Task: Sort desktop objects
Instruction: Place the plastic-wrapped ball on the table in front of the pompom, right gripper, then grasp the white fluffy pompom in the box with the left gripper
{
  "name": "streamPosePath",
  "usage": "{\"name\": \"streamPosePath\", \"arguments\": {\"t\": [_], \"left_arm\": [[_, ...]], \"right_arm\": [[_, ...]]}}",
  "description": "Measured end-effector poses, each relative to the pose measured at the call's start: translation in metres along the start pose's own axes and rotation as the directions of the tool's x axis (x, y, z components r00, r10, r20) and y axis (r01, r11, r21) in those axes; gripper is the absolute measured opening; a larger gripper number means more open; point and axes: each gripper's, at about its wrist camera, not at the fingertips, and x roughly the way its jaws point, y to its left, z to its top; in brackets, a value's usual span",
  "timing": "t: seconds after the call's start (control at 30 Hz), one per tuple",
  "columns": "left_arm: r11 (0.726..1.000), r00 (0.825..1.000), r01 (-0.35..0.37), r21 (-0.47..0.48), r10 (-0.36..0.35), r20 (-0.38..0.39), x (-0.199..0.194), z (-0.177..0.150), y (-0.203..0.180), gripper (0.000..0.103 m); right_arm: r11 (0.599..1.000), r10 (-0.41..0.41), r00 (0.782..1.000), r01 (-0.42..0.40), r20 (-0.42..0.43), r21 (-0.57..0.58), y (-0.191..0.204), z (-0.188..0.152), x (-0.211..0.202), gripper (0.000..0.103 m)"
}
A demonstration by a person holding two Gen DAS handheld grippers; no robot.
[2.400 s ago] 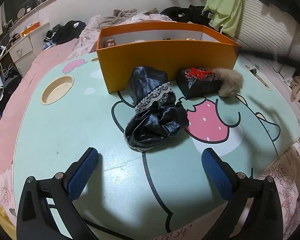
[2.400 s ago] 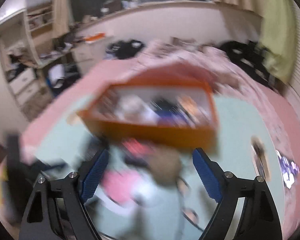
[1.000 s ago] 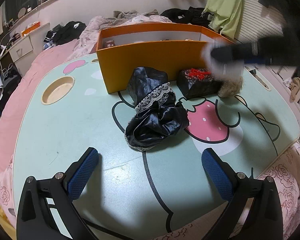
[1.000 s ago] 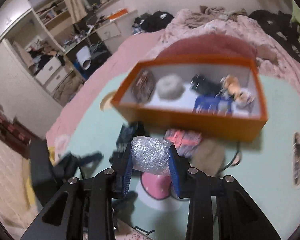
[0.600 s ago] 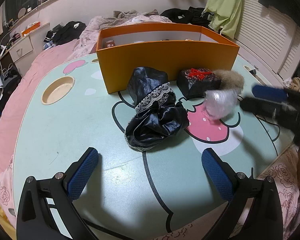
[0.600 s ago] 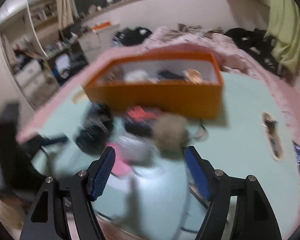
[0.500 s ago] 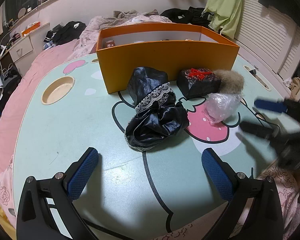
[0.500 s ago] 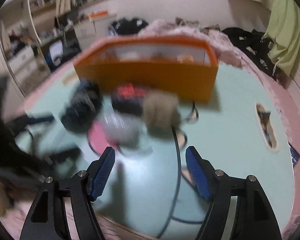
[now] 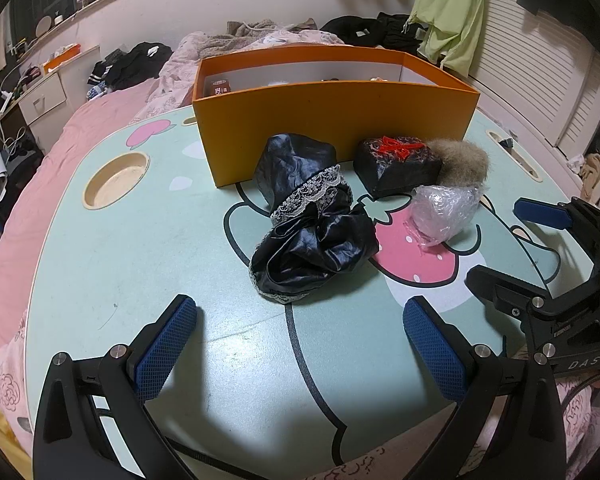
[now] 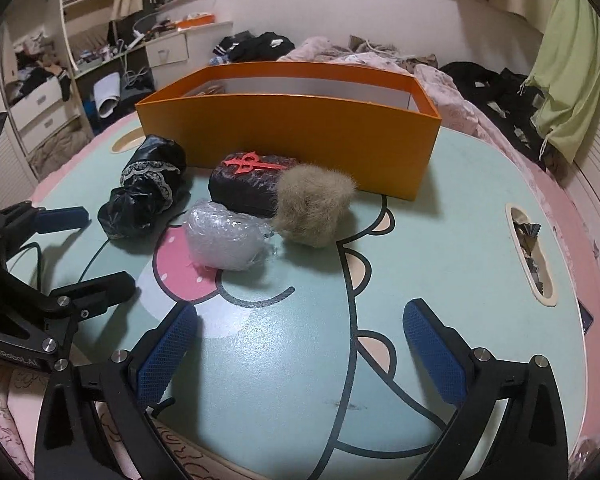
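Two grippers, both with jaws spread wide and nothing between the pads. Right gripper (image 10: 300,354) low over the near edge of the worktop (image 10: 440,248), pointed toward the orange box (image 10: 300,136). Left gripper (image 9: 300,348) likewise low over the near edge, further to the left, aimed at the same box.

From the right gripper outward: bubble-wrapped bundle (image 10: 224,240) ahead and slightly left of the jaw centreline, lying on the strawberry print (image 10: 176,260). Nearest loose item to this gripper, and nearer to it than to the left one. Long axis roughly crosswise to the right gripper's line of approach; no clear front or pointing end, a rounded lump with a loose plastic tail at its base. Just behind it, touching or nearly so: fur pompom (image 10: 314,208) to the right, dark pouch with red emblem (image 10: 252,188) to the left, the pouch's long axis parallel to the box wall. Both close against the front wall of the box.

From the left gripper outward: black satin garment with lace trim (image 9: 308,224) ahead, near the centreline, long axis running away from the gripper toward the box. Nearer the left gripper than the right.

Likely next move, as a judgement: right gripper forward and slightly left to close across the bundle's short dimension, then up and over the box wall. Risk: contact with the pompom directly behind.
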Motion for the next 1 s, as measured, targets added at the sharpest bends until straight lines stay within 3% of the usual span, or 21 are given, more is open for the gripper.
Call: {"name": "streamPosePath", "arguments": {"t": [0.6,0.73,0.9,1.0], "left_arm": [[1.000,1.000,0.003,0.002,-0.003,-0.009,-0.001,0.000,-0.002,0.103],[0.999,0.999,0.039,0.006,-0.039,-0.010,-0.005,-0.001,-0.002,0.103],[0.997,0.996,0.075,-0.015,-0.074,0.059,-0.026,0.017,0.009,0.097],[0.996,0.989,0.090,0.002,-0.089,0.121,-0.047,0.048,0.013,0.096]], "right_arm": [[1.000,0.000,1.000,0.000,0.003,0.000,0.001,-0.001,-0.001,0.103],[1.000,0.000,1.000,0.000,0.003,0.000,0.000,-0.002,-0.001,0.103],[1.000,0.000,1.000,0.000,0.006,0.001,0.002,-0.001,-0.006,0.103],[1.000,0.000,1.000,0.000,0.006,0.001,0.002,-0.001,-0.006,0.103]]}}
